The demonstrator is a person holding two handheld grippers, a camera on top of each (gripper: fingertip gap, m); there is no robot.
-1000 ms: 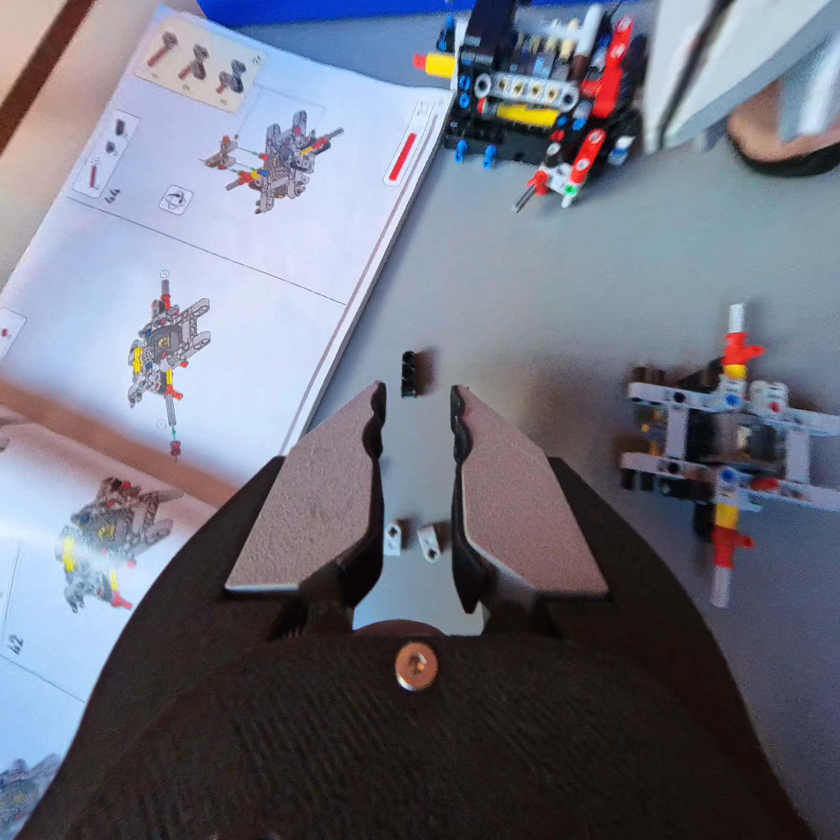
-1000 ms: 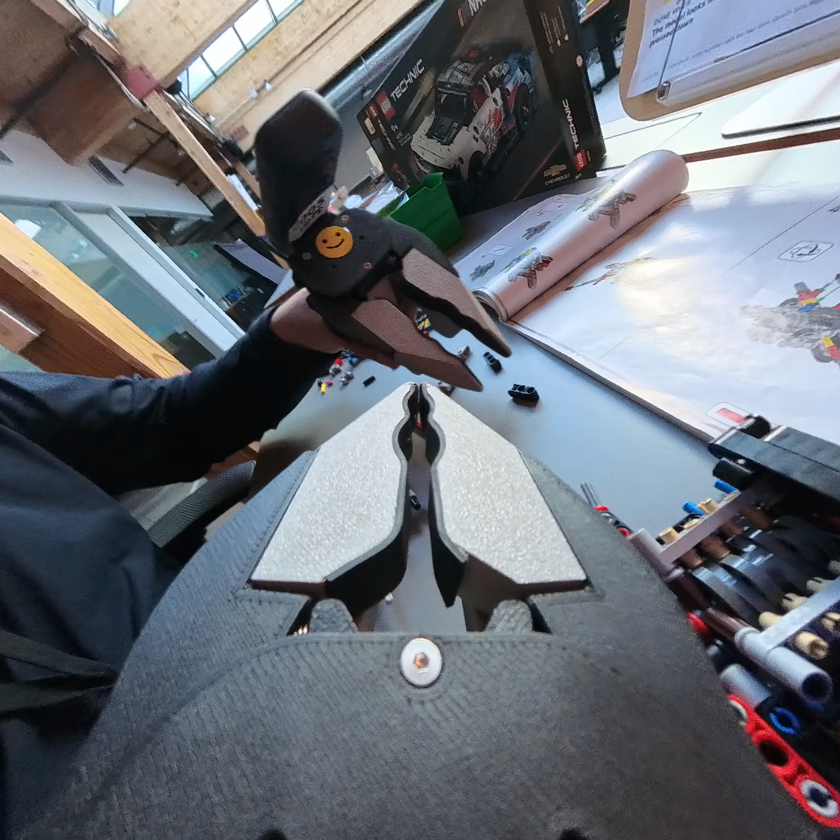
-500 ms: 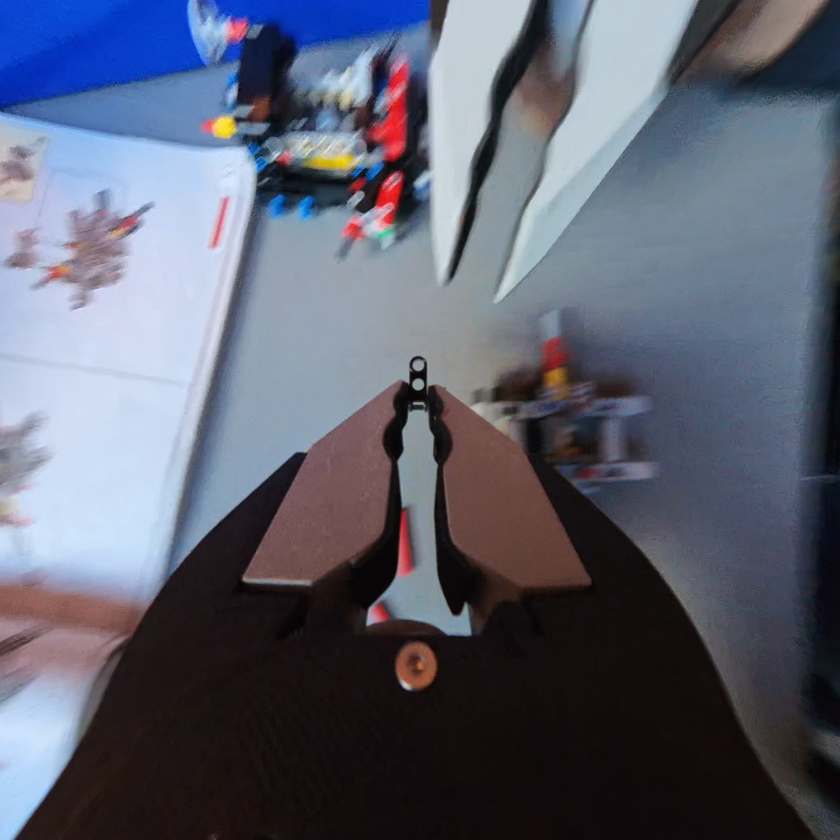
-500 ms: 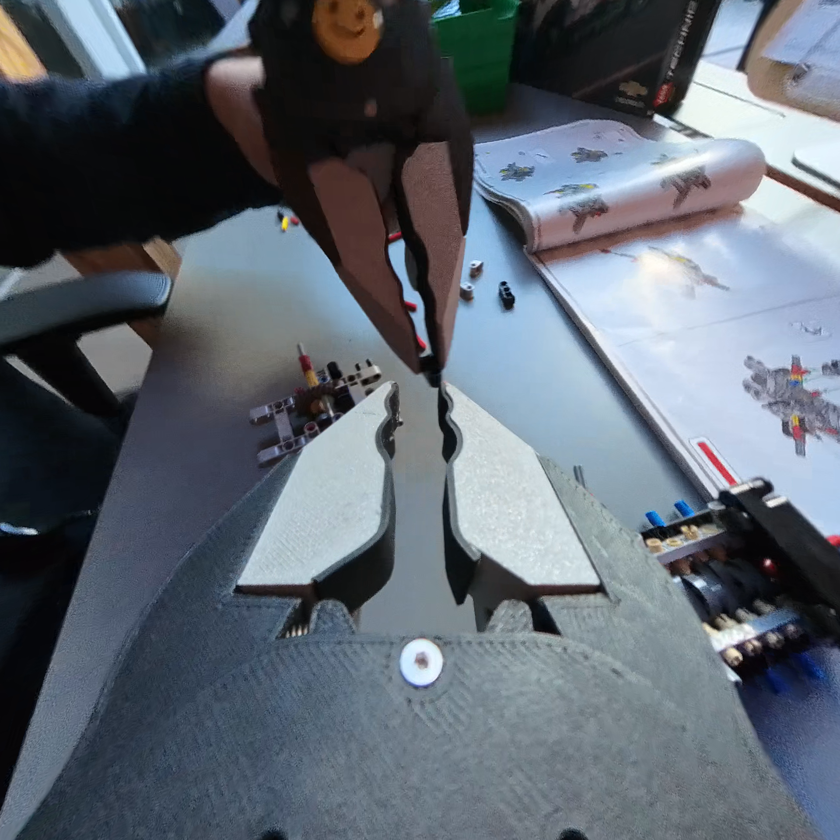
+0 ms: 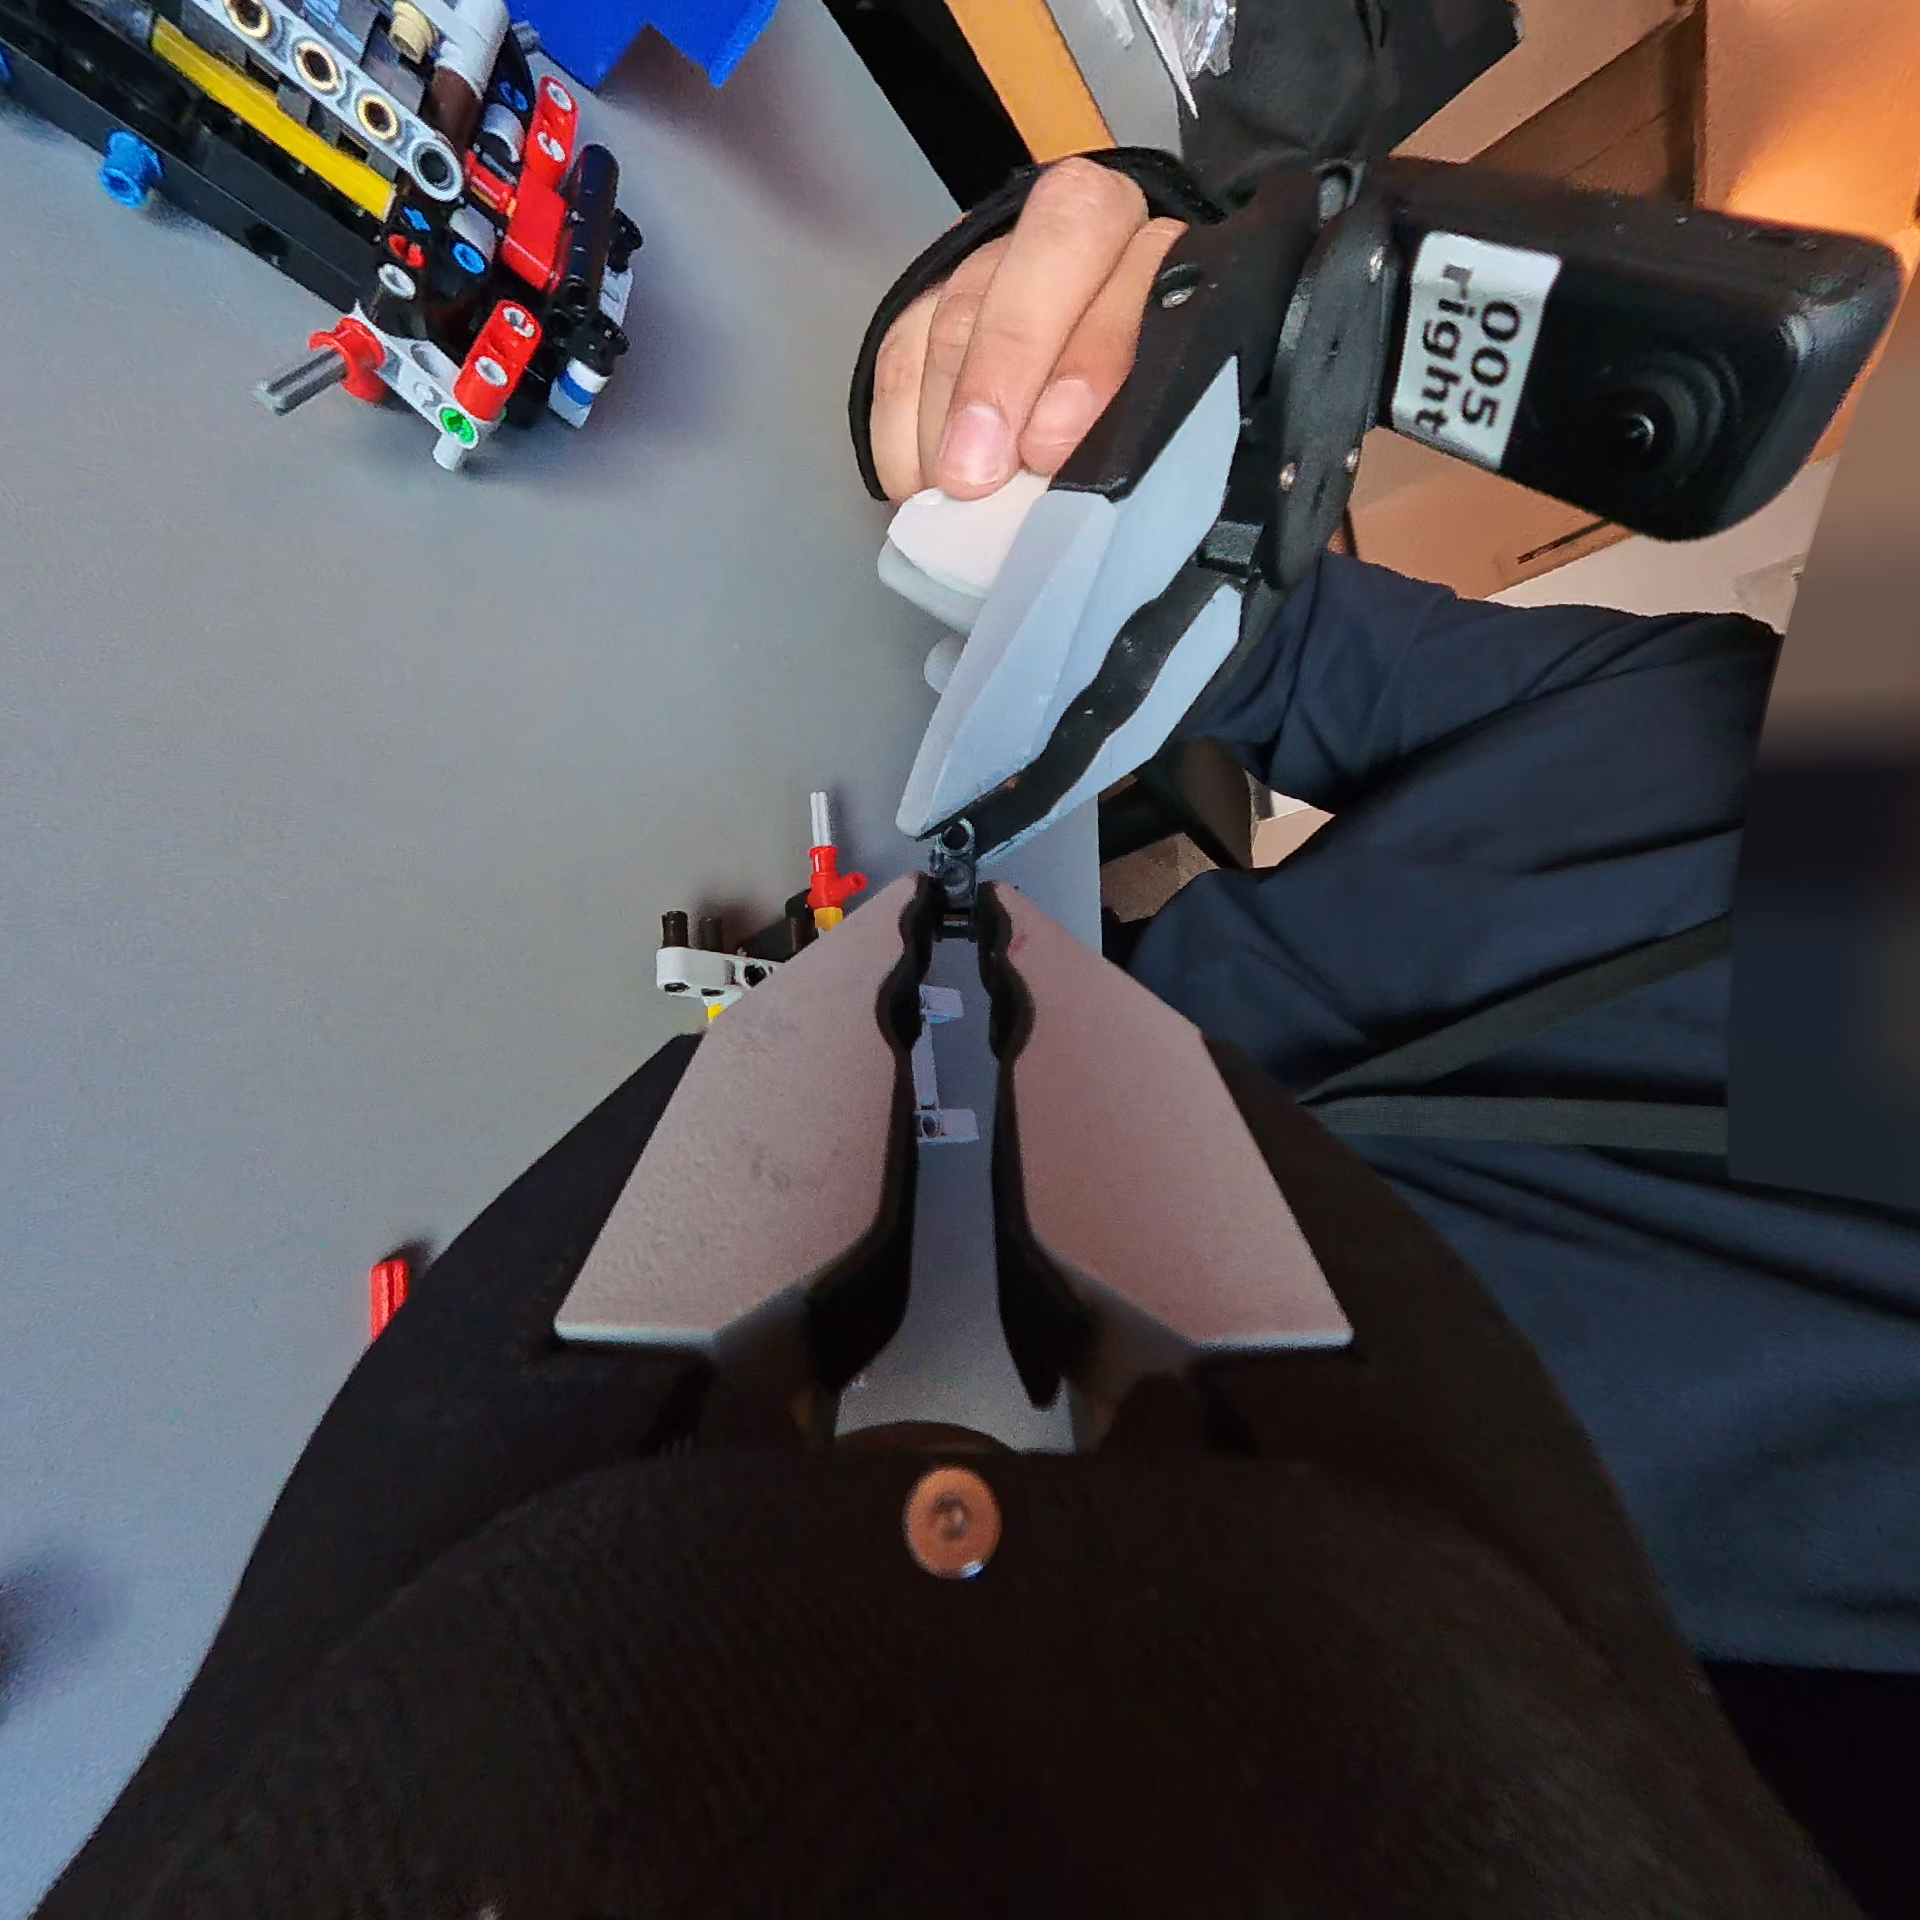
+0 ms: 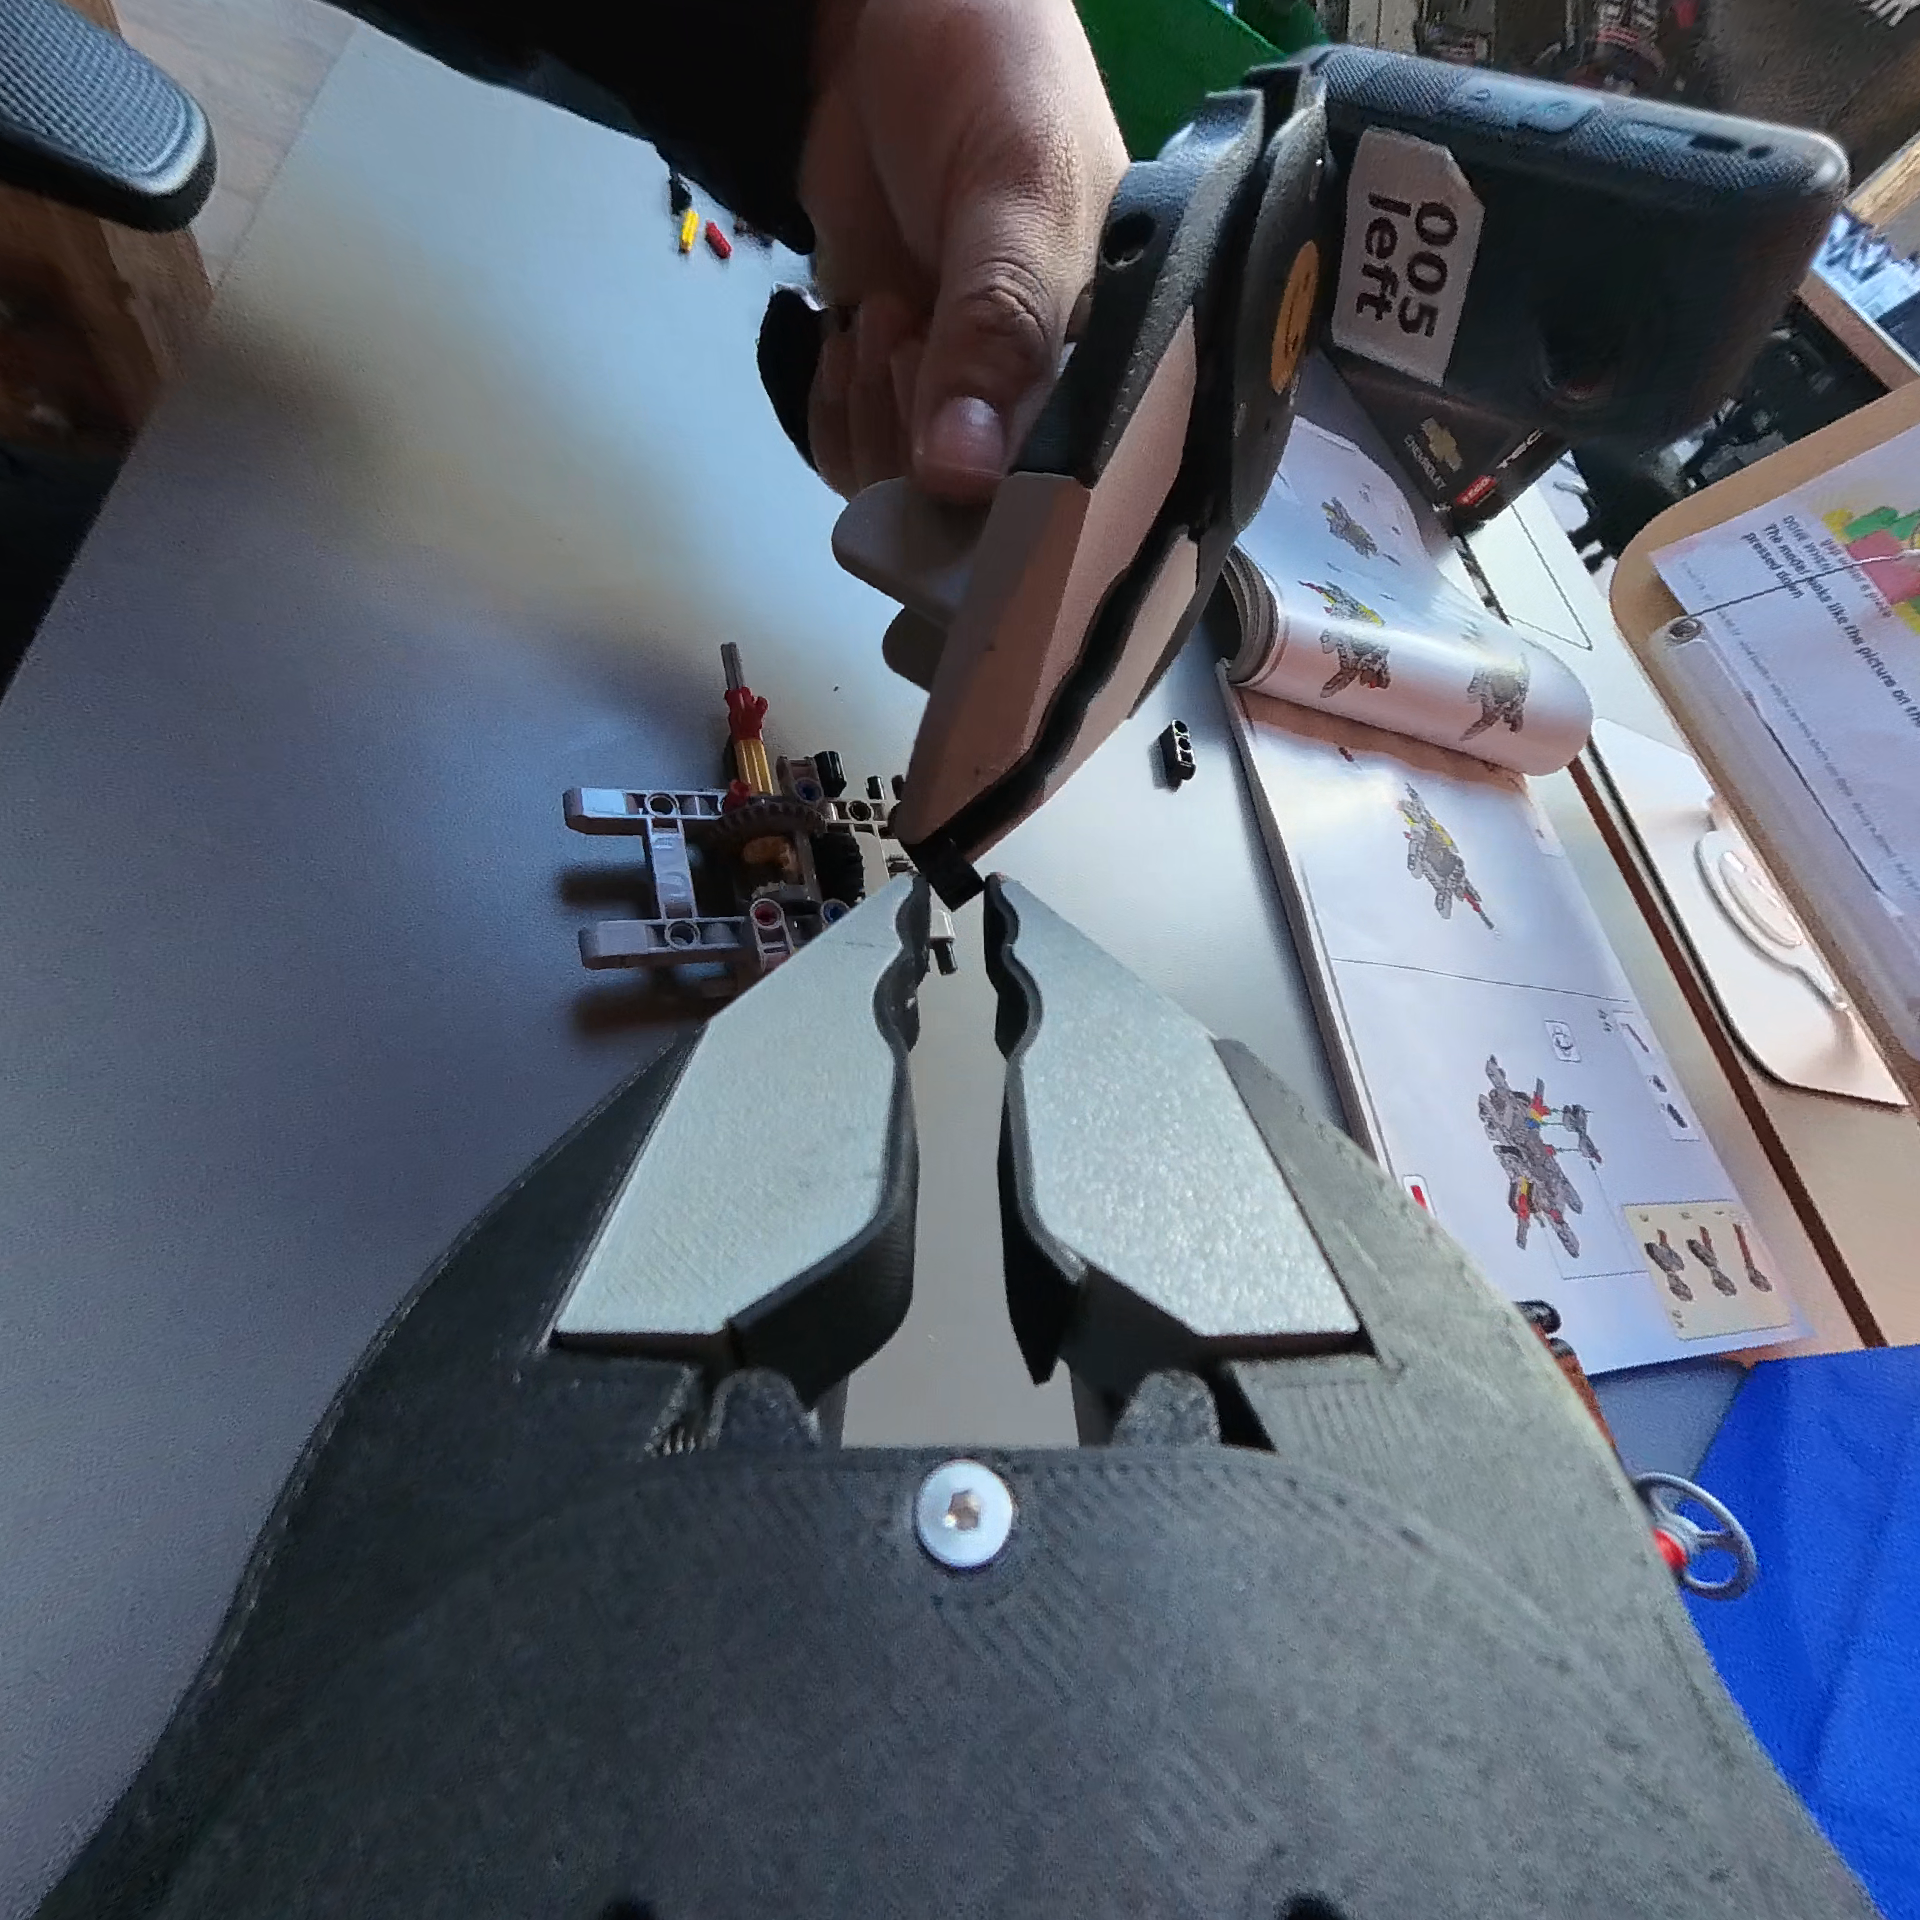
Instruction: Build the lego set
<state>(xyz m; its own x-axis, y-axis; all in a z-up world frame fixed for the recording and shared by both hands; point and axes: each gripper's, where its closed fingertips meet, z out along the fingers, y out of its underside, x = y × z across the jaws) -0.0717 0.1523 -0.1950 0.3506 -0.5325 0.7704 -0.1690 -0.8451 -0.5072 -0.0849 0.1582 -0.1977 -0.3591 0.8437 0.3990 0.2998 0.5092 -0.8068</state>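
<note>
Black 2-hole connector (image 5: pixel 954 868): held above the desk (image 5: pixel 312 727), at the point where the 2 grippers meet tip to tip.

View differences:
1. The left wrist view shows both holes of the connector facing the camera. It also shows a large multicoloured model (image 5: pixel 395 187) and a loose red pin (image 5: pixel 388 1294).
2. The right wrist view shows the connector (image 6: pixel 951 871) only as a solid black block with no holes visible. It adds an open instruction booklet (image 6: pixel 1455 935) and a second black connector (image 6: pixel 1177 750) lying on the desk.
3. Both views show a small grey subassembly (image 6: pixel 717 862) on the desk, below and behind the jaws.

Orientation: the long axis runs in line with the left gripper's fingers and points away from it, toward the right gripper.

Position relative to jaws:
- Left gripper (image 5: pixel 954 904): jaws clenched on the near end of the connector.
- Right gripper (image 6: pixel 951 891): jaws narrowly parted, with the tips resting against both sides of the connector's far end.
</note>
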